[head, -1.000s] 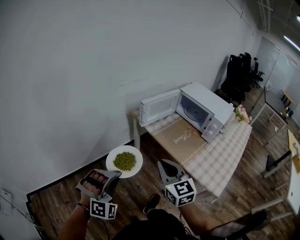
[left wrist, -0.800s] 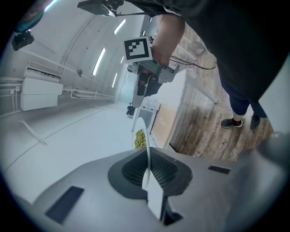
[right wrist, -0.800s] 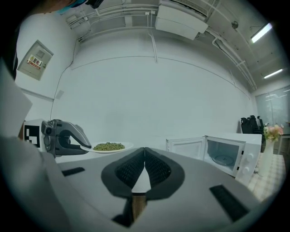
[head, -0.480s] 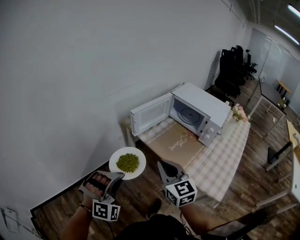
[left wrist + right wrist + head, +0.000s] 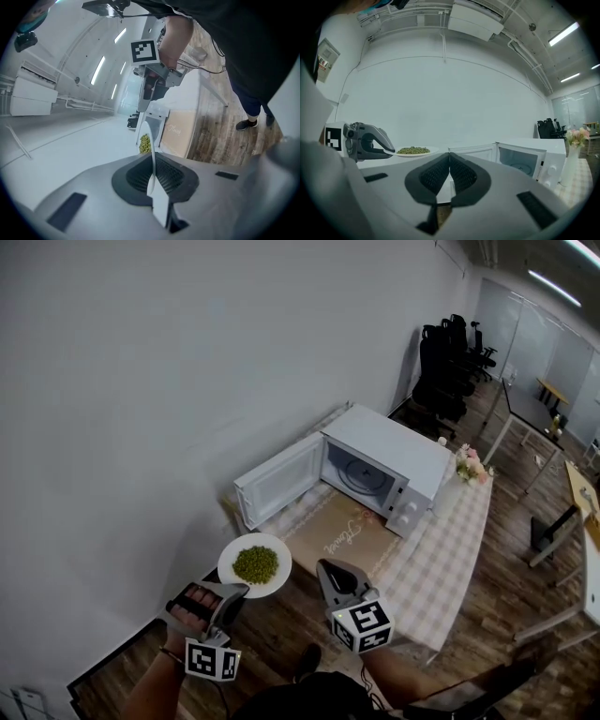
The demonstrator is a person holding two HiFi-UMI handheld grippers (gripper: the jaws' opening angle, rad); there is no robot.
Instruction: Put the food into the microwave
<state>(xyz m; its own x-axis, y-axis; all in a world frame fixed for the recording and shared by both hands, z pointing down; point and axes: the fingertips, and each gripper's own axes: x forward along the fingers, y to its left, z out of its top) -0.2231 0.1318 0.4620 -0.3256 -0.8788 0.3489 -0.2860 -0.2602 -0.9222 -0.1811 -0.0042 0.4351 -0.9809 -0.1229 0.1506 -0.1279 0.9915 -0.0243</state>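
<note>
A white plate of green peas is held in the air by its near rim, with my left gripper shut on it. In the left gripper view the plate shows edge-on between the jaws. My right gripper hovers beside it, shut and empty; its pads meet in the right gripper view, where the plate shows at the left. The white microwave stands ahead on the table with its door swung wide open and its glass turntable bare.
The table has a checked cloth and a tan mat before the microwave. A small vase of flowers stands right of the microwave. A white wall runs along the left. Black office chairs stand at the back. The floor is wood.
Both grippers and the plate have come closer to the table; the microwave now looks larger and nearer. The grip on the plate is unchanged.
</note>
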